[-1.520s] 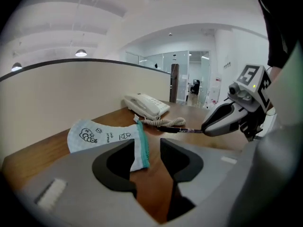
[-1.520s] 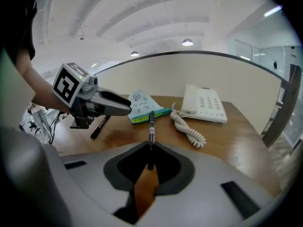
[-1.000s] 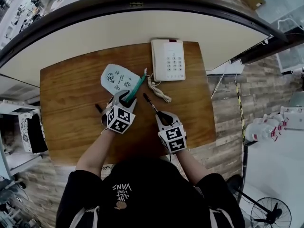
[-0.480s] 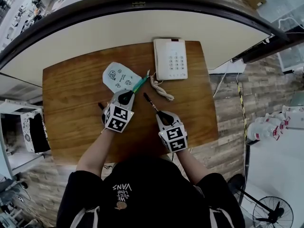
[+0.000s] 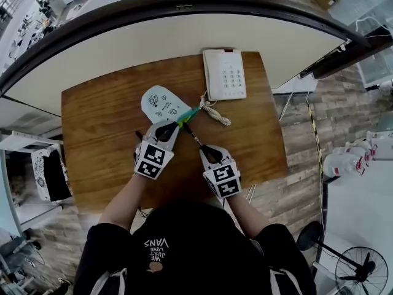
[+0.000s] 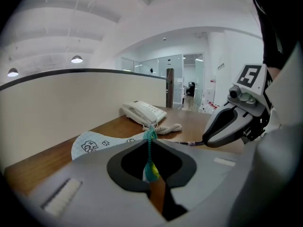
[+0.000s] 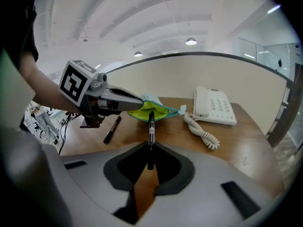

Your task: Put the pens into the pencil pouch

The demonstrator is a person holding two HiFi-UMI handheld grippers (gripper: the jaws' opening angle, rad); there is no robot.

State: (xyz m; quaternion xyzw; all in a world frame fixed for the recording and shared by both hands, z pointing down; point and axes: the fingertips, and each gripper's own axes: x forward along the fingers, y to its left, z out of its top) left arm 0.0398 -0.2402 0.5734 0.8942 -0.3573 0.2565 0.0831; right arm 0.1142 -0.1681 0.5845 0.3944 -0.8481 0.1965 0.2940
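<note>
While the left gripper is pinching the teal zipper rim of the pouch and holding its yellow-lined mouth open between the middle and far edge of the tabletop, the right gripper is clamping a black pen by its rear end, aiming it at that mouth. The pen is looking light, stiff and probably slick, so an end grip is suiting it, whereas the limp cloth is probably needing support at the rim. A second pen is lying left of the middle.
</note>
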